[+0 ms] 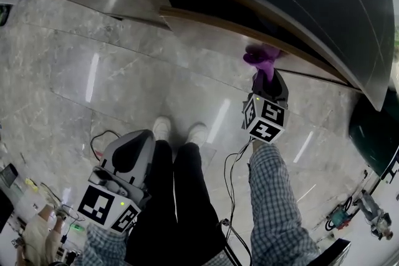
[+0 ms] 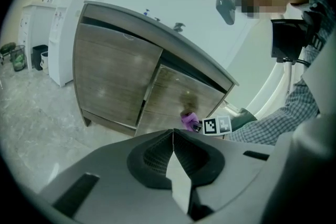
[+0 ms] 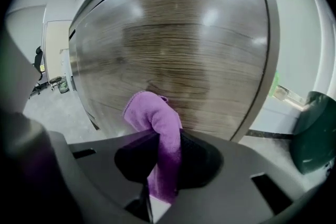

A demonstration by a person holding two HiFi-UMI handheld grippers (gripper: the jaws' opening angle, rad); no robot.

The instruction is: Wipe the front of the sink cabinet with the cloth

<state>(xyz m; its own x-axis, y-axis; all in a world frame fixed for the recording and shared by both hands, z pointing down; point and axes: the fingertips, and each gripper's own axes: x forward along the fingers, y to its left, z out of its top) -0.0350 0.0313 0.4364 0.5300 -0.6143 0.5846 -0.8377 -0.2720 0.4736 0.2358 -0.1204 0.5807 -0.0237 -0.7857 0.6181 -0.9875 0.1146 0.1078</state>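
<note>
Purple cloth (image 3: pixel 160 128), pinched in the right gripper (image 3: pixel 157 157), is close up to the sink cabinet's (image 3: pixel 199 39) lower front, with most of the wiping seemingly still ahead; the left gripper (image 2: pixel 173 155), jaws pressed together on nothing, hangs well back from the cabinet.

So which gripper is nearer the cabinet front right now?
Right. The right gripper, shut on the purple cloth, is close up to the cabinet front; the left gripper, shut and empty, sits back beside the person's leg, well short of it.
</note>
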